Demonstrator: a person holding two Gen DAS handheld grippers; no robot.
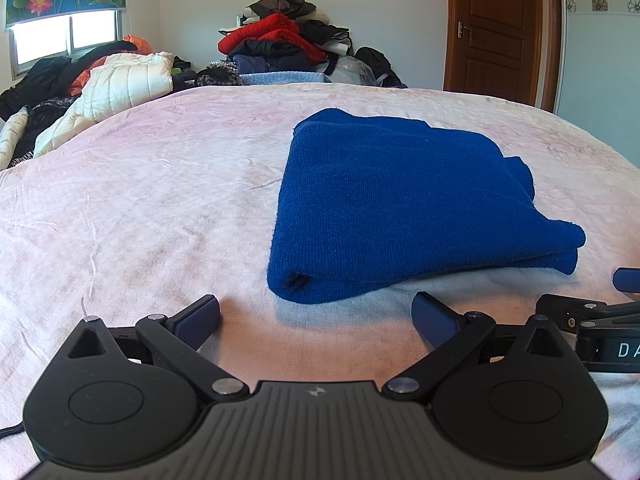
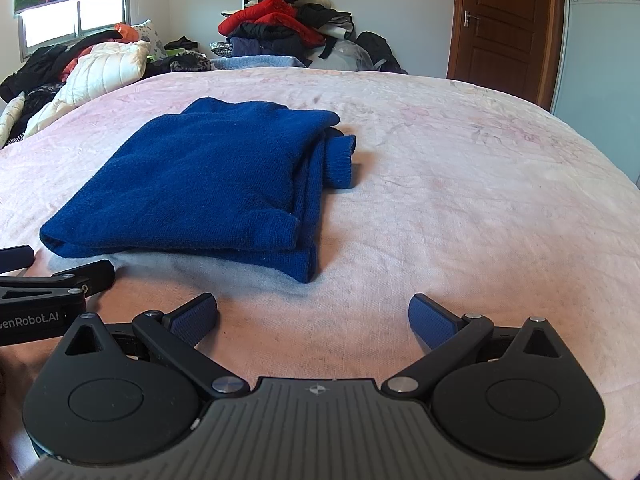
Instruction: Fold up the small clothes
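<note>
While both grippers are hovering spread and empty near the bed's front edge, the blue knit sweater (image 1: 400, 208) is lying folded just beyond them.

Judging by the stacked layers, folding is looking nearly finished; a ribbed cuff (image 2: 340, 160) is poking out toward the bed's right side, so the right gripper (image 2: 312, 316) would do well tucking it in while the left gripper (image 1: 316, 316) is steadying the near fold. Underneath, the pink bedsheet (image 1: 140, 200) is lying wrinkled; a clothes pile (image 1: 280, 40) is sitting at the far edge, beside a wooden door (image 1: 496, 28) and a window (image 1: 64, 36).
</note>
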